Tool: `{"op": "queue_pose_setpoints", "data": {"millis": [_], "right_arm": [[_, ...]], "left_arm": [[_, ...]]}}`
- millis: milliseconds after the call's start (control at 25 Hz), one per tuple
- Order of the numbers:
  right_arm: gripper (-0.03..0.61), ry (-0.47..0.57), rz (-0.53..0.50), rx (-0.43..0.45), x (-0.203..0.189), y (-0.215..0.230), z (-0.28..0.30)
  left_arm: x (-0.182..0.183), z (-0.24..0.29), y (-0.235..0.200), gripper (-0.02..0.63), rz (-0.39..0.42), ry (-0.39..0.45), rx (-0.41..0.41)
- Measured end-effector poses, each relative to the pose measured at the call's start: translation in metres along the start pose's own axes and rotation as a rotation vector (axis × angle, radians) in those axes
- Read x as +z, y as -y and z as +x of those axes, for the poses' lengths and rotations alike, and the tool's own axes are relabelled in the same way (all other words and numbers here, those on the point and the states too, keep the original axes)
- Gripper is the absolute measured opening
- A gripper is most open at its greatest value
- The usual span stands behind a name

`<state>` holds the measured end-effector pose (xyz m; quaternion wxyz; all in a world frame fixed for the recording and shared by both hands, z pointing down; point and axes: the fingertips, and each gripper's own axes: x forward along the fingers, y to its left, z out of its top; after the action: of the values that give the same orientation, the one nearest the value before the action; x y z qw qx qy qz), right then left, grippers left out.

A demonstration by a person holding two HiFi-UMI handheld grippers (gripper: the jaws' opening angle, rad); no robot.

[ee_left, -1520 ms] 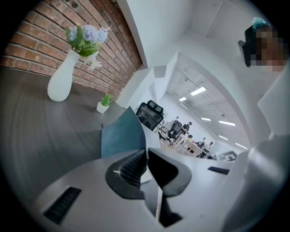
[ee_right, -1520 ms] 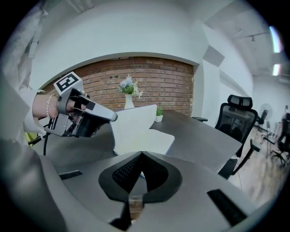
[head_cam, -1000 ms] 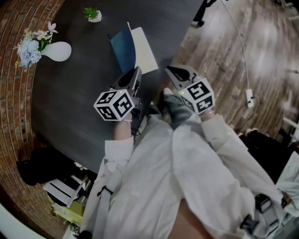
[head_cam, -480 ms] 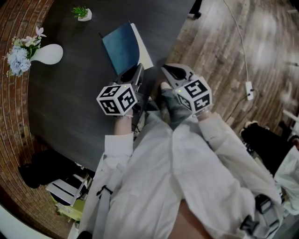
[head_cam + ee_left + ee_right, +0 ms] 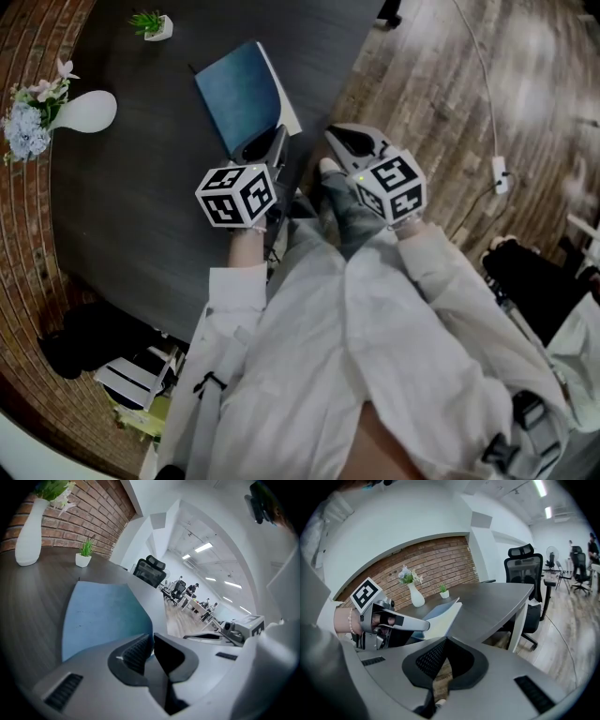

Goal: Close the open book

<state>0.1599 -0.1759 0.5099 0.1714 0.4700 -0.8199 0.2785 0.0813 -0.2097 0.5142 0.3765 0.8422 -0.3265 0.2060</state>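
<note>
Counter (image 5: 141, 187) carrying book (image 5: 239, 94) at 11 o'clock. Blue cover now lying flat, was standing raised second ago, so book looking closed. Left hand-held gripper (image 5: 277, 136) hovering at book's 6 o'clock edge, clenched, empty. Right hand-held gripper (image 5: 337, 136) clenched, empty. Task appearing done.

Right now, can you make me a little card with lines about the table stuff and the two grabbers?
Surface: dark wood-grain table with a curved edge
Main thing: blue-covered book, white pages showing along one side, cover nearly down
Left gripper: jaws almost together, seemingly pinching the cover's near edge
Right gripper: jaws shut, nothing between them, off the book near the table's edge
Decoration: white vase with pale flowers and small green plant in a white pot, both beyond the book
</note>
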Motion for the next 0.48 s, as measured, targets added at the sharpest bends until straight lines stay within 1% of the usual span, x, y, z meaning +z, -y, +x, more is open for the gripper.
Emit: {"op": "queue_pose_setpoints", "data": {"millis": [480], "right_arm": [[0.005,-0.006,0.012,0.004,-0.003,0.012,-0.001]], "left_arm": [[-0.008,0.013,-0.001,0.035,0.037,-0.047,0.066]]}}
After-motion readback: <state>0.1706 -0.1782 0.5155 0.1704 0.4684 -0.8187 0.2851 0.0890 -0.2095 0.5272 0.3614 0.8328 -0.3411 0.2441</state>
